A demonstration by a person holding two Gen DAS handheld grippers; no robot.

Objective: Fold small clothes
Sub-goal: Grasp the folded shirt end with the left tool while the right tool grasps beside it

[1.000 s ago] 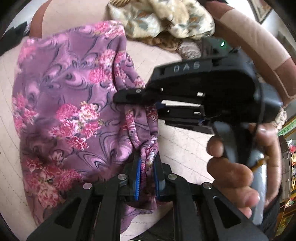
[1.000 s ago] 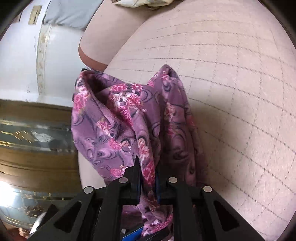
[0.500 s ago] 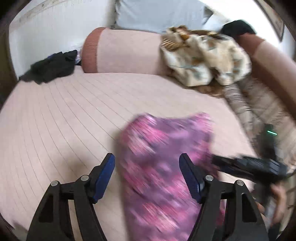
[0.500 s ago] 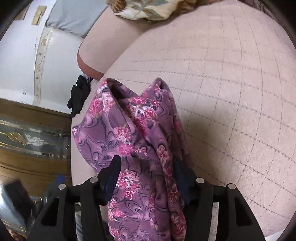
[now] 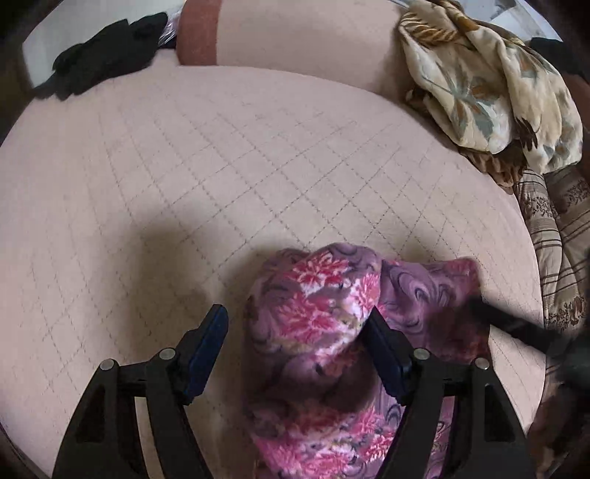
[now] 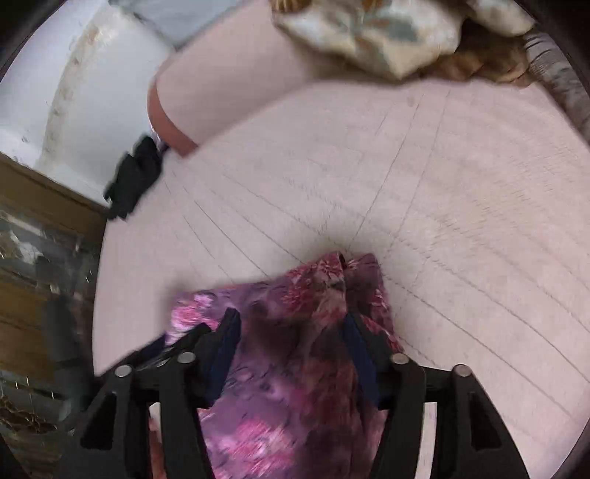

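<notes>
Looking down from the left wrist, the left gripper (image 5: pixel 295 339) hangs over the purple flowered garment (image 5: pixel 313 313), jaws opening wide; the bunched cloth lies between the blue pads (image 5: pixel 206 346) but neither pad presses on it, so nothing is held. The garment sits crumpled on the pink quilted bed (image 5: pixel 221 165), near its front edge. A dark, blurred bar, the right gripper (image 5: pixel 516 328), crosses the cloth's right side. A beige leaf-print blanket (image 5: pixel 490 81) is heaped far right, a black cloth (image 5: pixel 103 51) far left beside the bolster (image 5: pixel 287 33).

Over to the right wrist, blurred: the right gripper (image 6: pixel 291 339) stands parted, jaws closing, the garment (image 6: pixel 295 331) between its fingers (image 6: pixel 228 339); whether they grip, I cannot tell.
</notes>
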